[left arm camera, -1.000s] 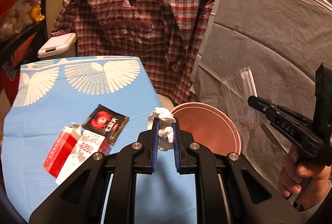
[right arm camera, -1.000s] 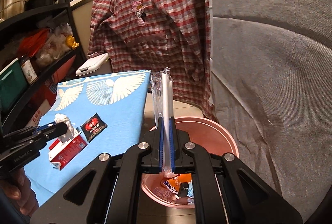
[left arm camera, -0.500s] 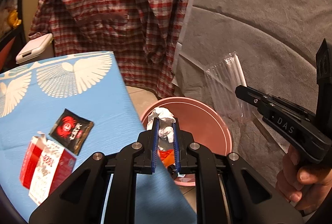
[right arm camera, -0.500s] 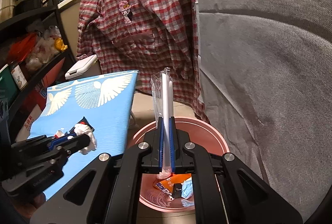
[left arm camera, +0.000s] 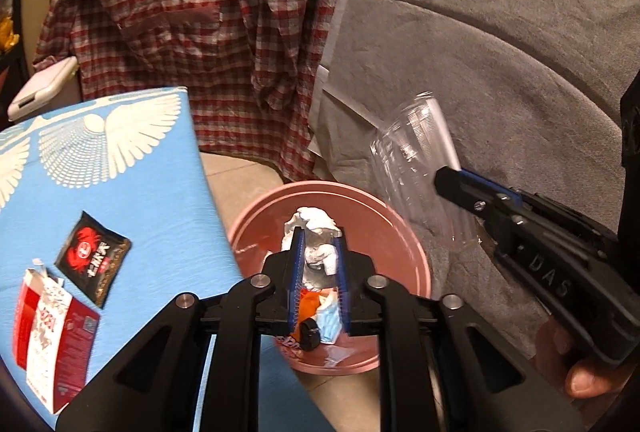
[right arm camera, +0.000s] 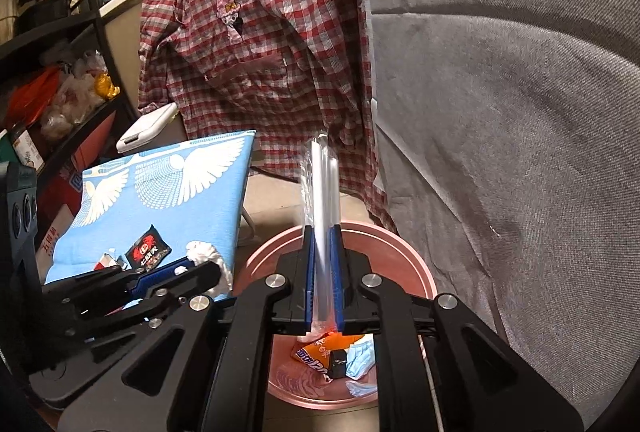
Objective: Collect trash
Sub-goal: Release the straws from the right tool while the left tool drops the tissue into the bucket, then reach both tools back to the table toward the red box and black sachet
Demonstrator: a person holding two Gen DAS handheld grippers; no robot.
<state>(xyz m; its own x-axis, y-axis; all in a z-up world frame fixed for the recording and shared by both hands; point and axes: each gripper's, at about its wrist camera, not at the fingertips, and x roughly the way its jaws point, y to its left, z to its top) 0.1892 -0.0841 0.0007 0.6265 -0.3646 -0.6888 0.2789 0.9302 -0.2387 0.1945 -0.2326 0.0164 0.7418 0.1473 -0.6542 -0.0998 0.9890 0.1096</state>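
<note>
Over bin (left arm camera: 416, 256): left tool (left arm camera: 319, 264) easing off tissue (left arm camera: 316, 232), right tool (right arm camera: 322, 280) loosening on wrapper (right arm camera: 320, 175). Left on desk (left arm camera: 132, 199) at 9 o'clock: sachet (left arm camera: 93, 256), box (left arm camera: 52, 332).

Backdrop: a red plaid shirt (right arm camera: 256, 43) is hanging over a counter edge | Right: a grey upholstered surface (right arm camera: 500, 103) is filling the view | Left: dark shelving (right arm camera: 60, 31) is holding bags and kitchenware | Floor: beige tiles (left arm camera: 236, 179) are showing | Light: warm indoor light is falling dimly.
</note>
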